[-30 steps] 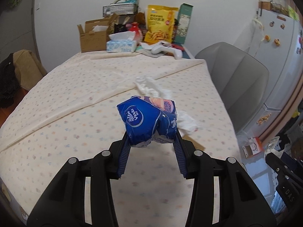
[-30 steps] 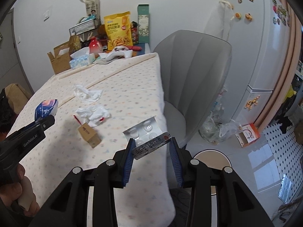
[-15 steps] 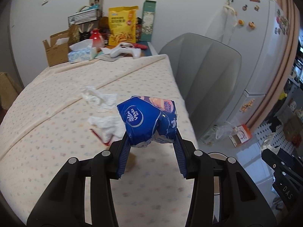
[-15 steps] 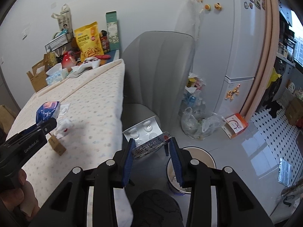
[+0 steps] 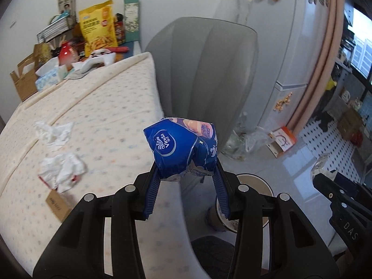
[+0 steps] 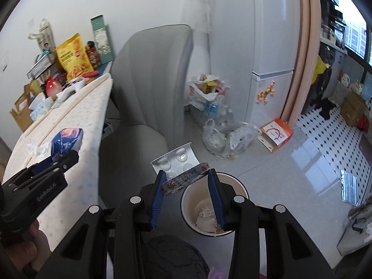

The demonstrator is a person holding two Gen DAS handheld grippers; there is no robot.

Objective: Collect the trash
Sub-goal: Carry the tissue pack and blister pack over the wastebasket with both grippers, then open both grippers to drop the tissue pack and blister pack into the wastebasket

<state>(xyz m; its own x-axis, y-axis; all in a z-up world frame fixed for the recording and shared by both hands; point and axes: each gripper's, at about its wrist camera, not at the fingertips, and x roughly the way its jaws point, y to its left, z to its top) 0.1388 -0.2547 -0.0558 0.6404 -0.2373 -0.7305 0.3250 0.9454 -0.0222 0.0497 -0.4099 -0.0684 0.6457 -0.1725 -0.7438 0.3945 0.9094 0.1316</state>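
Note:
My left gripper (image 5: pixel 186 174) is shut on a crumpled blue tissue wrapper (image 5: pixel 181 151), held over the table's right edge; from the right wrist view the same wrapper (image 6: pixel 67 139) shows at left. My right gripper (image 6: pixel 186 179) is shut on a silver blister pack (image 6: pixel 179 169), held just above the left rim of a round white trash bin (image 6: pixel 241 190) on the floor. The bin (image 5: pixel 255 179) holds some paper scraps. Two crumpled white tissues (image 5: pixel 62 167) and a small brown box (image 5: pixel 55 203) lie on the table.
A grey chair (image 6: pixel 151 93) stands between the table (image 5: pixel 93 116) and a white fridge (image 6: pixel 267 46). Plastic bags with bottles (image 6: pixel 223 134) and an orange box (image 6: pixel 276 134) sit on the floor by the fridge. Snack bags, a tissue box and a cardboard box crowd the table's far end.
Both grippers swung right, away from the table toward the floor. The bin came into view beneath the right gripper. Both keep their hold on their items.

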